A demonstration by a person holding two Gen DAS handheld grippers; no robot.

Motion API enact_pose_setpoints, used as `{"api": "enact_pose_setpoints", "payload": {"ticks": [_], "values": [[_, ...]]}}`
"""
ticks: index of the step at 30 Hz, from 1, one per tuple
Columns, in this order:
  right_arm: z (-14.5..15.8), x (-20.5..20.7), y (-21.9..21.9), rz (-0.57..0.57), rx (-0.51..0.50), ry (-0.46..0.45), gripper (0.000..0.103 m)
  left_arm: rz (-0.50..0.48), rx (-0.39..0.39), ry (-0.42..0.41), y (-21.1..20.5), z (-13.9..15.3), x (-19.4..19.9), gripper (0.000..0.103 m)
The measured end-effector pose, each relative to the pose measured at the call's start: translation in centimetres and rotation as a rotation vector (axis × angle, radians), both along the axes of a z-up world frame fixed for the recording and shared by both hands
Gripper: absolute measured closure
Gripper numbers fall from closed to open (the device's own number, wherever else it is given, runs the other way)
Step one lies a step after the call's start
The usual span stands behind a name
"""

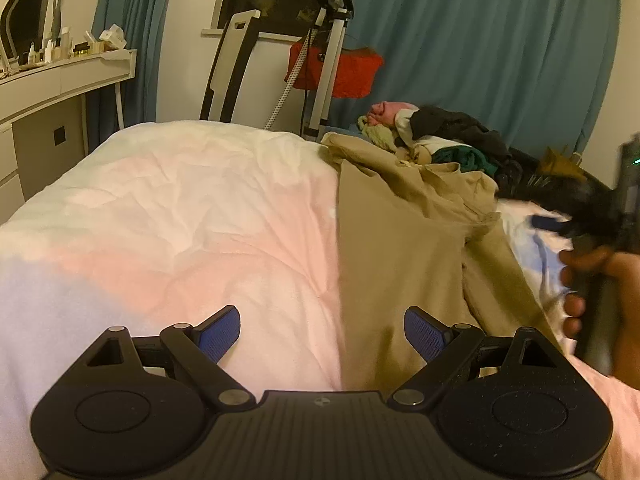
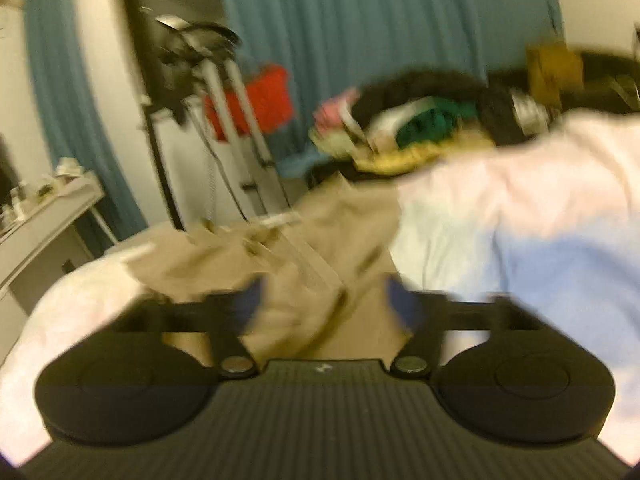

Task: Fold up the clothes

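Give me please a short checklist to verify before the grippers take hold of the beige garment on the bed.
1. Left gripper open, jaws wide apart: ok.
2. Right gripper open: ok, though blurred.
3. Beige garment lying flat: not ok, bunched at its far end.
4. Garment apart from the clothes pile: cannot tell.
5. Right wrist view sharp: not ok, motion blur.
6. Bedcover free beside the garment: ok.

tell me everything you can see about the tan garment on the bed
The tan garment is a plain khaki woven piece, maybe trousers, though its type is unclear. It lies unfolded on the pale pink and white duvet, smooth near the camera and bunched into wrinkles at its far end, where it meets the pile of clothes. The open left gripper hovers over its near edge without gripping. The right wrist view is blurred; the right gripper looks open above it.
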State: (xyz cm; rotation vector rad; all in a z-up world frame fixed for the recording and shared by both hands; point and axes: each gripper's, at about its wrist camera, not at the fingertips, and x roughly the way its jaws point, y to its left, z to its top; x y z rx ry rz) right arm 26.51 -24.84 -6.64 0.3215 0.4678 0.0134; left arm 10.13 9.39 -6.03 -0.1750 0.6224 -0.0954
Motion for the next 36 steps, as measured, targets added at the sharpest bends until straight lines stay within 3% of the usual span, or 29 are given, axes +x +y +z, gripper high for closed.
{"api": "enact_pose_setpoints", "payload": {"ticks": [10,13,15,19,24,27,30,31,32,34,36], "values": [[6.5,-13.7,-0.2,0.1,-0.002,-0.069,0.018,-0.08,0.022,-0.058,-1.9,3.0,-5.0,0.012],[6.1,-17.6,-1.2,0.104,0.054,-0.006,0.018,-0.112,0.001,-0.037,-2.2,3.3,-6.3,0.012],[5.1,-20.1,-2.1,0.103,0.11,0.059,0.018,-0.125,-0.023,0.011,-2.2,3.0,-6.9,0.012],[1.0,-23.5,-4.7,0.081,0.322,0.233,0.018,-0.136,-0.093,0.167,-1.4,1.9,-7.8,0.012],[-3.1,-25.7,-7.3,0.017,0.606,0.346,0.017,-0.041,-0.221,0.366,1.1,-0.6,-8.1,0.013],[-5.1,-25.7,-7.6,-0.019,0.702,0.423,0.016,0.0,-0.321,0.426,2.9,-1.6,-8.7,0.013],[-6.6,-24.7,-6.6,0.034,0.721,0.522,0.035,0.038,-0.421,0.478,4.6,-2.4,-9.4,0.015],[-6.8,-24.5,-6.0,0.06,0.706,0.55,0.036,0.045,-0.452,0.496,5.1,-2.6,-9.6,0.016],[-6.9,-24.4,-5.5,0.083,0.69,0.571,0.036,0.046,-0.475,0.514,5.3,-2.9,-9.9,0.021],[-6.6,-24.6,-4.9,0.118,0.655,0.584,0.048,0.039,-0.489,0.543,5.6,-3.2,-10.6,0.032],[-6.3,-24.9,-4.3,0.152,0.621,0.596,0.05,0.027,-0.496,0.57,5.7,-3.4,-11.3,0.041]]}}
